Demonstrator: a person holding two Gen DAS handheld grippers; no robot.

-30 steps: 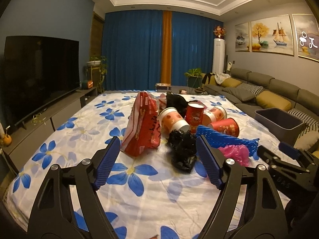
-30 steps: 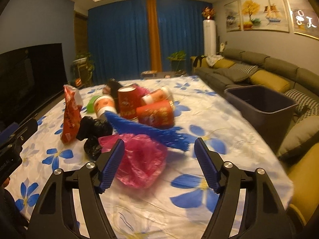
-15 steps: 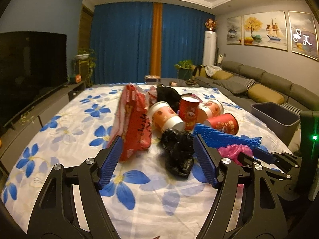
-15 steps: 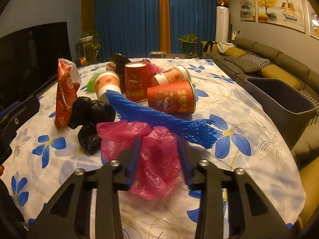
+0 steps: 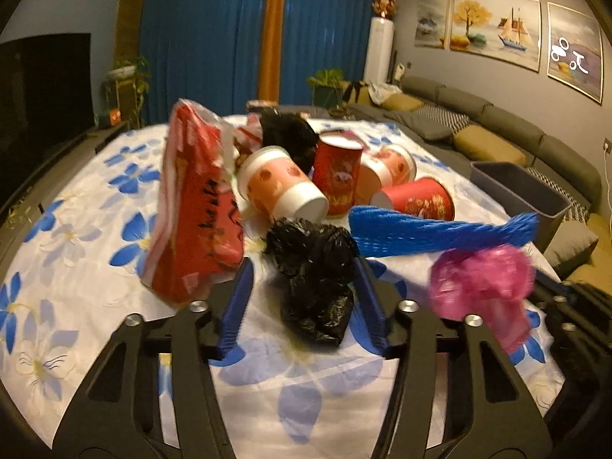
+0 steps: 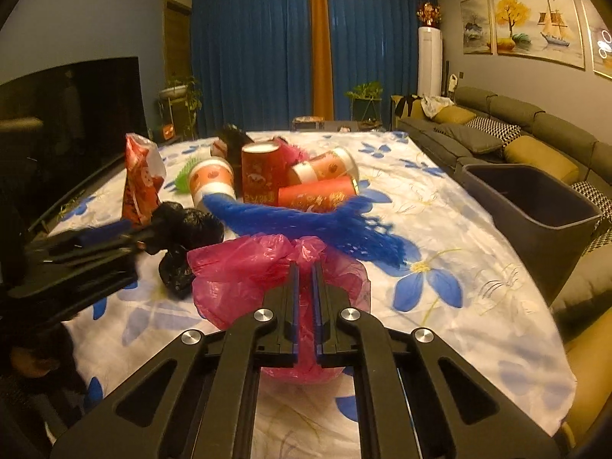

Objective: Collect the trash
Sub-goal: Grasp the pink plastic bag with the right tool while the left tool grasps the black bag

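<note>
A trash pile lies on the floral tablecloth. My right gripper is shut on the pink plastic bag and holds it lifted; the bag also shows in the left wrist view. My left gripper is open, its fingers on either side of a crumpled black bag, which also shows in the right wrist view. A blue foam net lies behind the pink bag. A red snack packet stands left of the black bag. Several paper cups lie behind.
A dark grey bin stands at the table's right edge, before a grey sofa. A second black bag and a green brush-like item lie at the back of the pile. A TV is on the left.
My right gripper closed on the pink bag and raised it off the cloth. My left gripper moved forward so its fingers flank the black bag, and narrowed somewhat.
</note>
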